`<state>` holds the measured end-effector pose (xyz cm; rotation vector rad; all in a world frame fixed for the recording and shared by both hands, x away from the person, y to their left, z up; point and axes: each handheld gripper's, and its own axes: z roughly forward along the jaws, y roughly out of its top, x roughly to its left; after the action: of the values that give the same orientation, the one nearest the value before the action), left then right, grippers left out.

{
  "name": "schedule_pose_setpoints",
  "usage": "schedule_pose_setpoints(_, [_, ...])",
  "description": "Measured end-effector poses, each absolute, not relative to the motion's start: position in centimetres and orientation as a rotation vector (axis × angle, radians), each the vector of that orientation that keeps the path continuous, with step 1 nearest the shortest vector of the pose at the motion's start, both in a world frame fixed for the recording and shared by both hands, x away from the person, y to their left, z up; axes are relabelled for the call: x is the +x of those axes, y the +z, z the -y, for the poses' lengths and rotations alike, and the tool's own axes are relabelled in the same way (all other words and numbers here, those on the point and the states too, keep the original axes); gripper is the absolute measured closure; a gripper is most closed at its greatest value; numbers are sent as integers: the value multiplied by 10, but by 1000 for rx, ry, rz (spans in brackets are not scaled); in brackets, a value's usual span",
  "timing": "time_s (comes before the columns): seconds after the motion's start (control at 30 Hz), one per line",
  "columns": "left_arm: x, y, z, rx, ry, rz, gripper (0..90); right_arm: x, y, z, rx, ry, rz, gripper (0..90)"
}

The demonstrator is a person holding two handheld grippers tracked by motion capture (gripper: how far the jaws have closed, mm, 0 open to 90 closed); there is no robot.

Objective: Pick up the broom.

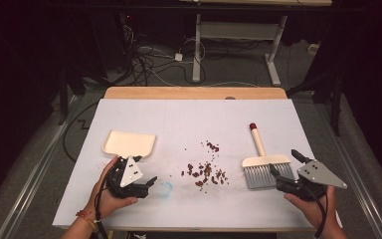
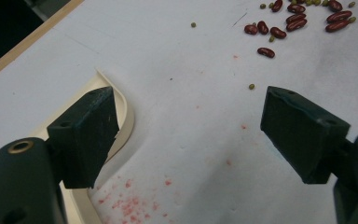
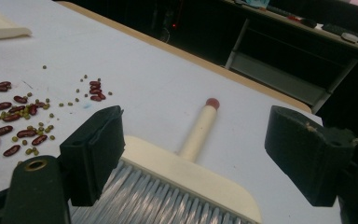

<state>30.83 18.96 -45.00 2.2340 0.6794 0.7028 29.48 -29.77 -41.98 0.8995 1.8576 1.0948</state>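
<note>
High view: beans (image 1: 205, 172) lie mid-table between dustpan (image 1: 129, 144) and brush (image 1: 263, 167). Both grippers, left (image 1: 151, 182) and right (image 1: 284, 168), gape wide, empty. A clumsy brush grab could scatter beans.

place: I read this as a lab or recording room
table: white-covered work table (image 1: 194, 114), wood edge at the far side
floor: grey, loose cables (image 1: 144, 62) and a white adapter
furniture: white metal desk frame (image 1: 238, 35) behind
surroundings: I see darkness around the lit table
</note>
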Motion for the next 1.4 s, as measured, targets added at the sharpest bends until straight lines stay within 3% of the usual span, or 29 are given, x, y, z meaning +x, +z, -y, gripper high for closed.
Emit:
schedule_pose_setpoints(0.3, [310,-451,-185,2249,693,-662,184,312,-416,295,950,990,-1908,295])
schedule_pose_setpoints(0.57, [312,-450,-182,2260,677,-648,185,373,-407,286,1133,925,-2038,304])
schedule_pose_setpoints(0.63, [312,-450,-183,2256,665,-645,185,406,-408,278,1258,849,-2090,333])
schedule_pose_setpoints(0.83, [312,-451,-185,2262,648,-633,186,449,-429,263,1367,755,-2154,395])
schedule_pose_setpoints(1.13, [310,-453,-186,2287,646,-633,186,472,-456,267,1514,662,-2205,462])
schedule_pose_setpoints(1.23, [309,-454,-184,2288,641,-636,186,477,-453,263,1498,622,-2261,579])
schedule_pose_setpoints(1.4, [308,-453,-183,2294,640,-626,186,483,-450,262,1522,606,-2302,628])
